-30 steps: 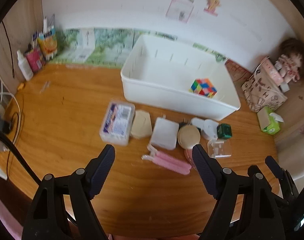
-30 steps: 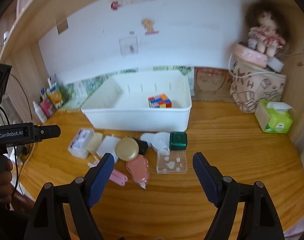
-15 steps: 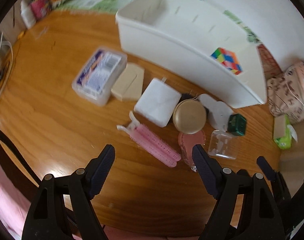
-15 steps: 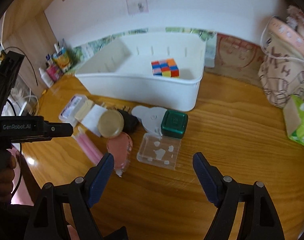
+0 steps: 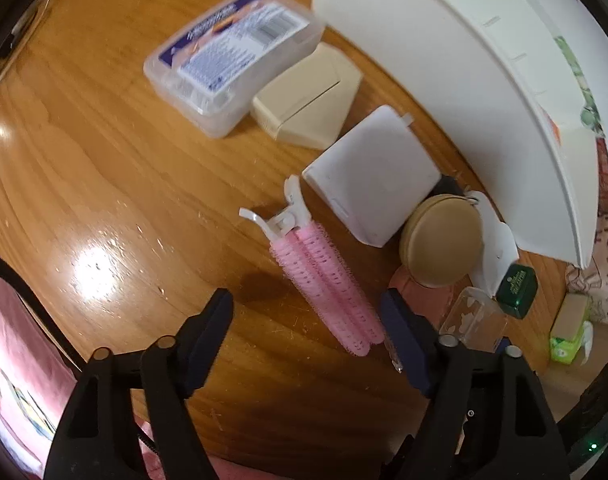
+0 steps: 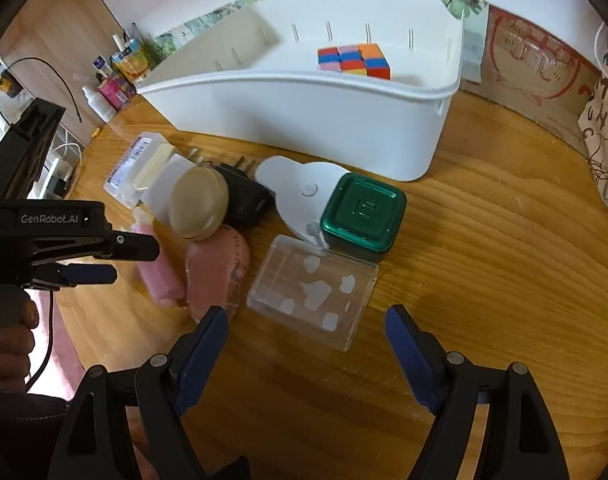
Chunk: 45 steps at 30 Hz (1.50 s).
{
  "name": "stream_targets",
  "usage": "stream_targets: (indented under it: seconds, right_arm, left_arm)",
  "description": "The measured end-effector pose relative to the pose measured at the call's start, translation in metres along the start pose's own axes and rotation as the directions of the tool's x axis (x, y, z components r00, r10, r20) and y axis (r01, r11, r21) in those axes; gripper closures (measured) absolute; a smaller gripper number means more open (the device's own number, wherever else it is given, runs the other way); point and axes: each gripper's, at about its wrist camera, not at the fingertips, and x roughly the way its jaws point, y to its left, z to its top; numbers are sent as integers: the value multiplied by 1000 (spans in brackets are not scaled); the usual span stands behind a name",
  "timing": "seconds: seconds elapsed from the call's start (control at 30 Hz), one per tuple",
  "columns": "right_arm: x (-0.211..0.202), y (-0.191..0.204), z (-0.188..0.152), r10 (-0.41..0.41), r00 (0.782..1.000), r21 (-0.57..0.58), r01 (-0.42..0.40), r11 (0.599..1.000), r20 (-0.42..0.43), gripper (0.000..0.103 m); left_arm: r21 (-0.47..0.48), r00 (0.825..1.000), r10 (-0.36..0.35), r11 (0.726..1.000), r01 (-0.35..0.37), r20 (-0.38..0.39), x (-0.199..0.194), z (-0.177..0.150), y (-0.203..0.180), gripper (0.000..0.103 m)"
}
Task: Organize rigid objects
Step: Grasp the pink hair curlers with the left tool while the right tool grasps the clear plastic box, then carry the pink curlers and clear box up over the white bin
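Both grippers have descended toward the wooden table [image 5: 104, 160]. Left gripper [image 5: 308, 320], jaws just narrowing, unclenched, straddles pink hair-roller clip [image 5: 324, 280]; right gripper [image 6: 306, 332] spread above clear plastic box [image 6: 312, 292].

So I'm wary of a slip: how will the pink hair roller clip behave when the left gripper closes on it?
The pink hair roller clip looks like two bristly tubes lying flat, so it probably won't roll and should give the pads some bite. It seems light. The left gripper, jaws just closing, straddles only its near end, so the white handle end may droop.
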Motion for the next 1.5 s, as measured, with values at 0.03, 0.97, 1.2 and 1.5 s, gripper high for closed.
stream_targets:
  seconds: [0.03, 0.97, 1.2, 1.5]
  right_arm:
    - [3, 0, 2, -2, 1000, -1, 2, 1000, -6, 22]
    - [21, 15, 17, -33, 999, -35, 32, 999, -31, 38]
    - [16, 22, 10, -45, 998, 1, 45, 999, -38, 38]
    - [2, 58, -2, -77, 997, 9, 77, 997, 10, 49]
  left_arm:
    - [-10, 1000, 1, 1000, -1, -8, 2, 0, 1, 32]
    - [-47, 999, -36, 998, 35, -9, -13, 18, 37, 74]
    - [-20, 998, -68, 998, 68, 14, -32, 4, 59, 74]
    - [47, 992, -93, 995, 89, 84, -75, 5, 105, 74]
